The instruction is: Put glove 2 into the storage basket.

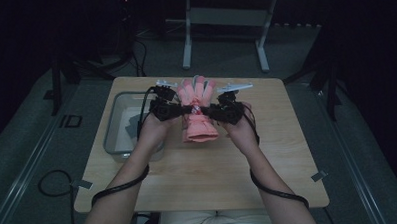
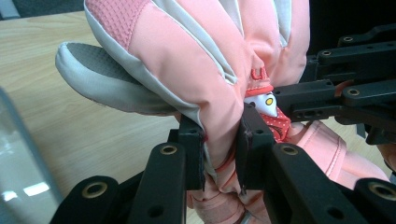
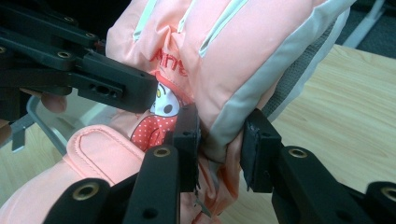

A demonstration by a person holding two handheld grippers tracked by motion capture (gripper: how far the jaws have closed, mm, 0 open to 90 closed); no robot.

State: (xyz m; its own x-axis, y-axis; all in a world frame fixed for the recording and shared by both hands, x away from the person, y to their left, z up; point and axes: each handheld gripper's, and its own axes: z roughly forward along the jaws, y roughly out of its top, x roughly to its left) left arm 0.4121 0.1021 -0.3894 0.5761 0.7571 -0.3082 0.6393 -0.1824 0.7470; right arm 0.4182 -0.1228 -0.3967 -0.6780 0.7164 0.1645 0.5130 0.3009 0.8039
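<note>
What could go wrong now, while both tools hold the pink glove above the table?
1. Each tool, left tool and right tool, pinches only an edge fold of the glove; padded fabric could slip out.
2. The clear bin sits beside the left hand; a sideways swing might knock it.

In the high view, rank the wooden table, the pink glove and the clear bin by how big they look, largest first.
1. Wooden table, by far the largest.
2. Clear bin, partly hidden behind the person's left hand and forearm.
3. Pink glove, smallest; it is held up off the table, nearer the camera, so it may look somewhat bigger than it is.
</note>
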